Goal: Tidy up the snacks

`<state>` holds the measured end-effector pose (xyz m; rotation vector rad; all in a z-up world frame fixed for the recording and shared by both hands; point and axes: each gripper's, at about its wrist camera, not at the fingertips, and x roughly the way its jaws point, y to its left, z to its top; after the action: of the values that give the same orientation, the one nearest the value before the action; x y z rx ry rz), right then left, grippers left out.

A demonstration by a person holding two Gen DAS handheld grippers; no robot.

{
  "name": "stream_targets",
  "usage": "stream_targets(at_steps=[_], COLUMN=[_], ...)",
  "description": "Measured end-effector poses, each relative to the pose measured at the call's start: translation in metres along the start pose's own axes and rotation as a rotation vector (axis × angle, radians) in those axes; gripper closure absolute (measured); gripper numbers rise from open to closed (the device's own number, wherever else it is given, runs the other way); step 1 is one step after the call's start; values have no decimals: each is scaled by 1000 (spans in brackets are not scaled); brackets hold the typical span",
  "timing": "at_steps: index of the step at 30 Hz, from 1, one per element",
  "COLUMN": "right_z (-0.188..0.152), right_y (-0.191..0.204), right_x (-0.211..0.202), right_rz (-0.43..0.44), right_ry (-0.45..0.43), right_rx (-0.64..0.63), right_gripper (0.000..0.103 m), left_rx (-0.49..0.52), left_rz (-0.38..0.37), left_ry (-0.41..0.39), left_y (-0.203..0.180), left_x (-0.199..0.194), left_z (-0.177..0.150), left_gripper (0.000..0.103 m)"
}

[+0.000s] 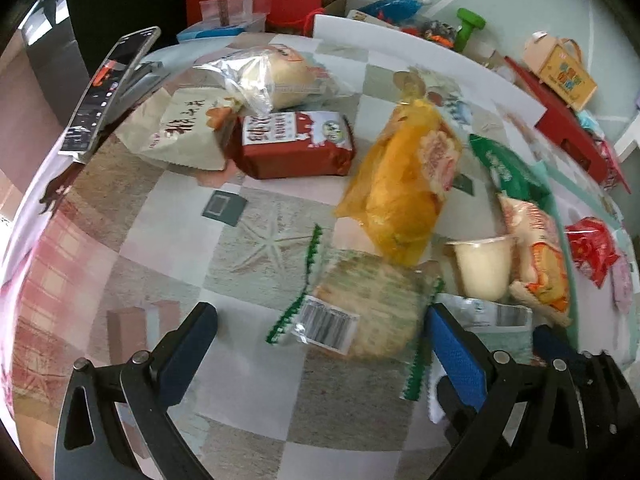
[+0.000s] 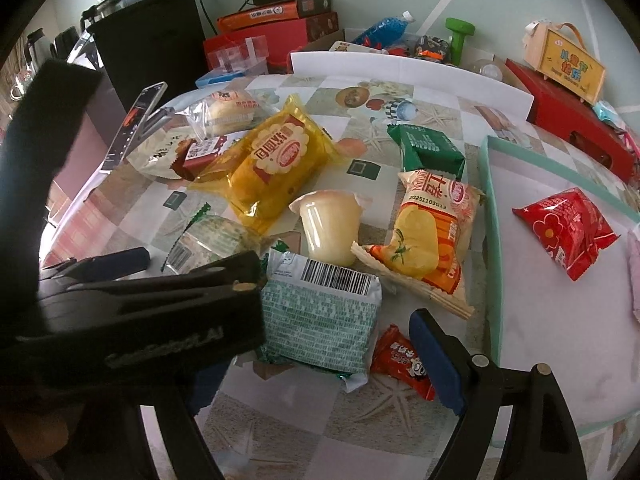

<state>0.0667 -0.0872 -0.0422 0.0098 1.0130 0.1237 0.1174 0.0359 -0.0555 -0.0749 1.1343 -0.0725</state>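
My left tongs (image 1: 320, 344) are spread wide over the bench (image 1: 248, 240), pads either side of the round cracker pack (image 1: 360, 312) with green serrated ends, not pressing it. My right tongs (image 2: 320, 352) also gape wide around the pale green barcode packet (image 2: 320, 320), no visible grip; the left tool hides the near finger. Small red packet (image 2: 404, 364) lies just beside. One red snack (image 2: 568, 232) already sits in the mint-rimmed tray (image 2: 494, 240).
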Motion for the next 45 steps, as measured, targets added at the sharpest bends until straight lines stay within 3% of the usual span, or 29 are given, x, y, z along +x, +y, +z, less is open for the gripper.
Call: stream_targets(at_steps=[10,13,30,37,45], right_z=[0,-1,-3,-3,-2], right_y=[1,5,11,12,10], right_x=[0,1,11,12,11], right_rz=[-1,9,-15,-29,-32], right_ry=[-1,2,2,1,-2], right_rx=[-9,-23,-51,-61,-54], right_gripper=[16,23,26,27,32], left_rx=[-146,-171,-73,-38,-44], left_rz=[42,48,79,91,79], left_ry=[-22,-31,-27,-30,-33], left_y=[39,46,23,16,17], left_x=[-5,-7,3,3,2], left_z=[-1,-2,4,5,4], left_gripper=[0,1,2,13,15])
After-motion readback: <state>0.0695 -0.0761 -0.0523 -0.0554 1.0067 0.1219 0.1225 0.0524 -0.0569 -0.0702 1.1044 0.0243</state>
